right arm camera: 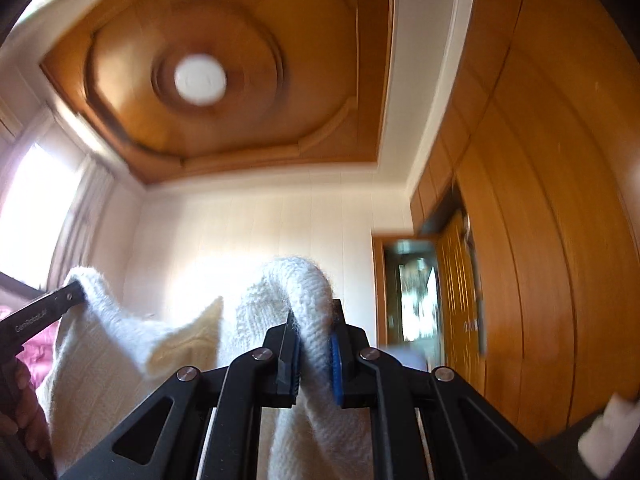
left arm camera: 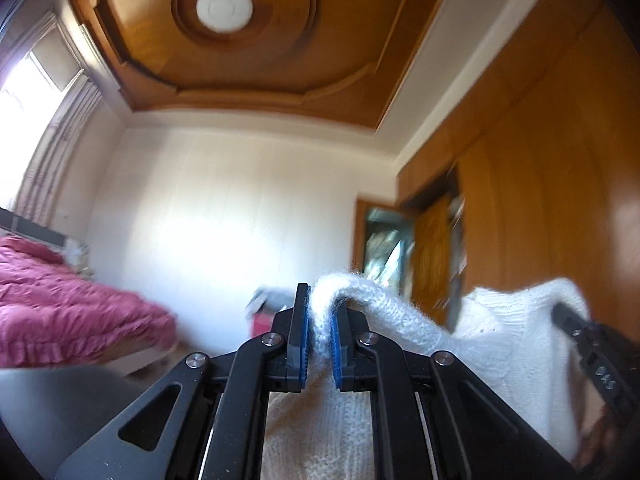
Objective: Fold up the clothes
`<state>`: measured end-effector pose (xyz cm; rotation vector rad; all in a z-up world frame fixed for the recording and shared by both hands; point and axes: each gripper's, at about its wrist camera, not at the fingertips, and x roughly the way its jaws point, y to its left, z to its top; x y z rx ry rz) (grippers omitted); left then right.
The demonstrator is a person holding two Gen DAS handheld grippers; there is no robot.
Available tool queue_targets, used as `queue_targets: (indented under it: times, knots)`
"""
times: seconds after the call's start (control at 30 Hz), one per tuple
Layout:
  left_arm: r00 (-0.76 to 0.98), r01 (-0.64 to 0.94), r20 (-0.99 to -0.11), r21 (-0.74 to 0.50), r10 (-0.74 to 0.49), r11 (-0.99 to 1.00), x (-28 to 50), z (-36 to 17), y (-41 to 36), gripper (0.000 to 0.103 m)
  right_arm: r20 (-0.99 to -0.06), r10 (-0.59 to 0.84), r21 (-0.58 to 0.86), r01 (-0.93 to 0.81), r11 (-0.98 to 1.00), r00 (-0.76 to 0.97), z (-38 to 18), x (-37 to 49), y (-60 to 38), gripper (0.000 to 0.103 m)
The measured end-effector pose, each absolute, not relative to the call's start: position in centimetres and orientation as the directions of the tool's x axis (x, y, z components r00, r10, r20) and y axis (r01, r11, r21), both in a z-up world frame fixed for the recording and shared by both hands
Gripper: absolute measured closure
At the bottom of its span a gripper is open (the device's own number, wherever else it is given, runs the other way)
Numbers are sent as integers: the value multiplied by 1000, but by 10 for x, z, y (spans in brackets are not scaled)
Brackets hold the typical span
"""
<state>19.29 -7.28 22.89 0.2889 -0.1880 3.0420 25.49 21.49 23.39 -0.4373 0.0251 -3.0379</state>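
Sweater, white knit, looks soft, floppy and light; left gripper and right gripper each pinch a bunched edge, best held at the shoulders

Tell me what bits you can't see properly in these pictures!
- White sweater: in both views the bottom edge cuts off its lower part, so its full shape stays unknown.
- Left claw and right claw: knit covers the pads' gripping faces.
- Doorway: too blurred to read what's beyond.
- Pink bedding: cut by the left wrist view's edge.
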Motion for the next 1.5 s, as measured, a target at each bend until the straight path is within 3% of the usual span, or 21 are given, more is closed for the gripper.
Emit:
queue_targets:
  times: [0.3,0.5,0.67,0.9,1.03,1.17,1.3,1.4,1.47,1.5]
  knots:
    - [-961,36,-277,-178,15,-983,48,106,-69,94,-202,-11,5,10,-1000,-979,99,121,221,93]
    - [-889,107,-457,-174,-16,-979,0,68,-71,94,-438,3,10,-7,-1000,-899,46,53,229,93]
    - [-855,101,-518,-96,-37,-990,-38,66,-57,94,-563,9,-22,3,-1000,-826,35,-5,234,93]
    - [-779,138,-622,-51,-77,-989,-85,47,-60,93,-667,27,-23,-16,-1000,-745,32,-64,242,92]
    - [-639,145,-766,-35,-67,-989,-131,21,-59,92,-749,18,23,-53,-998,-662,19,-96,258,90]
    - [-643,125,-763,-11,-72,-992,-144,20,-54,91,-776,-25,114,-101,-988,-630,9,-121,276,90]
    - [-647,117,-757,23,-94,-993,-146,19,-47,85,-767,-18,118,-113,-987,-641,9,-122,278,88]
    - [-646,132,-758,13,-96,-991,-146,20,-50,73,-747,-74,187,-102,-977,-660,12,-113,285,79]
    - [-640,150,-763,-8,-91,-989,-148,18,-58,46,-723,-119,262,-111,-959,-680,22,-106,297,79]
    - [-639,155,-766,-30,-77,-987,-148,17,-62,41,-703,-122,288,-124,-950,-701,31,-95,303,79]
